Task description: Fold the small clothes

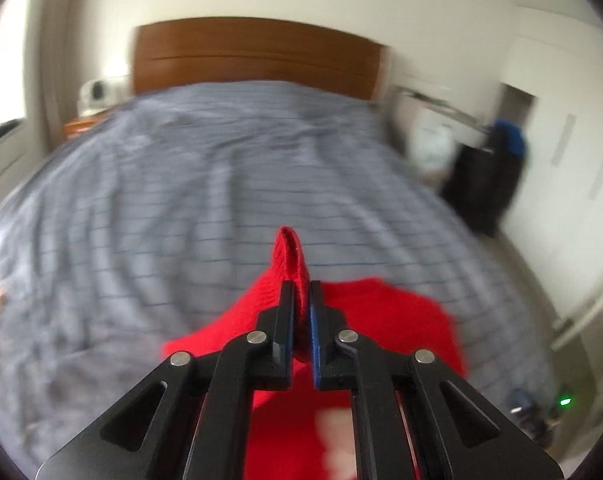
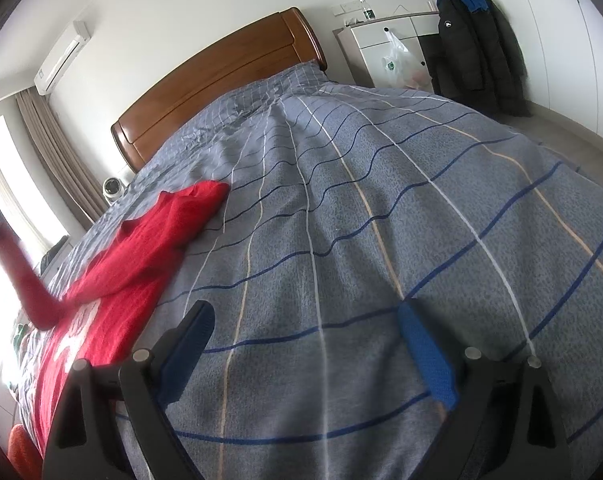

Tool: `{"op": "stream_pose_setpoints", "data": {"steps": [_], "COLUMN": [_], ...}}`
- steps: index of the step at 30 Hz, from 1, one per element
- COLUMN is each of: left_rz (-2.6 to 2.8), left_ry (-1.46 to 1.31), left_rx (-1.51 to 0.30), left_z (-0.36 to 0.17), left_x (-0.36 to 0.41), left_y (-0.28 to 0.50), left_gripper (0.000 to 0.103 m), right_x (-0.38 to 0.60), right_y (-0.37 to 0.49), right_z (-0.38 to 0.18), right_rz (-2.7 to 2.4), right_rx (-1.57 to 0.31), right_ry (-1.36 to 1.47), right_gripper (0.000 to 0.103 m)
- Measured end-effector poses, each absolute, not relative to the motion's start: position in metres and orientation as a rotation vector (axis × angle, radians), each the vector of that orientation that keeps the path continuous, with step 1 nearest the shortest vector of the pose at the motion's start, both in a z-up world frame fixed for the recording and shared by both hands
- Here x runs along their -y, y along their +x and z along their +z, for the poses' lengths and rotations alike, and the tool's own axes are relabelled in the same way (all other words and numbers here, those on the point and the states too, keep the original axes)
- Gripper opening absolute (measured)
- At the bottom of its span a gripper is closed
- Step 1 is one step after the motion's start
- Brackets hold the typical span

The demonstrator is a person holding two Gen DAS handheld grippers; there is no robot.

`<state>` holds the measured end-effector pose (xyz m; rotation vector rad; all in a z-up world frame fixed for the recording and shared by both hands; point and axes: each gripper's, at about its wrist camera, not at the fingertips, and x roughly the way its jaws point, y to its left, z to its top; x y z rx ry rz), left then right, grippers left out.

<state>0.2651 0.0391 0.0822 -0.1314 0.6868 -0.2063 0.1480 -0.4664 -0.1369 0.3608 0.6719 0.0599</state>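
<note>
A red knit sweater lies on the grey striped bedcover. My left gripper is shut on a fold of the sweater, and a loop of red cloth sticks up past the fingertips. The left wrist view is blurred. In the right wrist view the red sweater lies at the left of the bed, one sleeve lifted off toward the left edge. My right gripper is open and empty above the bare bedcover, to the right of the sweater.
A wooden headboard stands at the far end of the bed. A white cabinet and a hanging dark coat stand to the right of the bed. A window with curtains is at the left.
</note>
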Motion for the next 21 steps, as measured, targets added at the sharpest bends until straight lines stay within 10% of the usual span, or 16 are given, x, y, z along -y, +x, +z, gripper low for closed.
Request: {"op": "stream_pose_setpoints", "data": {"steps": [2,4,6,21], "left_rz": [-0.306,-0.355,-0.328,-0.144], "left_ry": [-0.119,-0.088,-0.059,0.128], "left_rx": [-0.719,-0.817,-0.873,-0.972], "left_z": [0.065,0.039,0.012,-0.094], "left_x": [0.013,0.048,0.065,-0.099], "left_y": [0.272,0.282,0.277,0.219], "left_gripper": [0.011,0.064,0.084,0.075], "right_x": [0.466,0.466,0.466,0.467], "right_y": [0.148,0.148,0.148,0.147], "right_z": [-0.137,-0.137,-0.137,-0.137], "right_rz": [0.059,0.059,0.060,0.064], "right_rx": [-0.672,-0.673,-0.672,-0.671], "right_ry": [0.361,0.360,0.361,0.367], "right_gripper": [0.092,0.092,0.092,0.093]}}
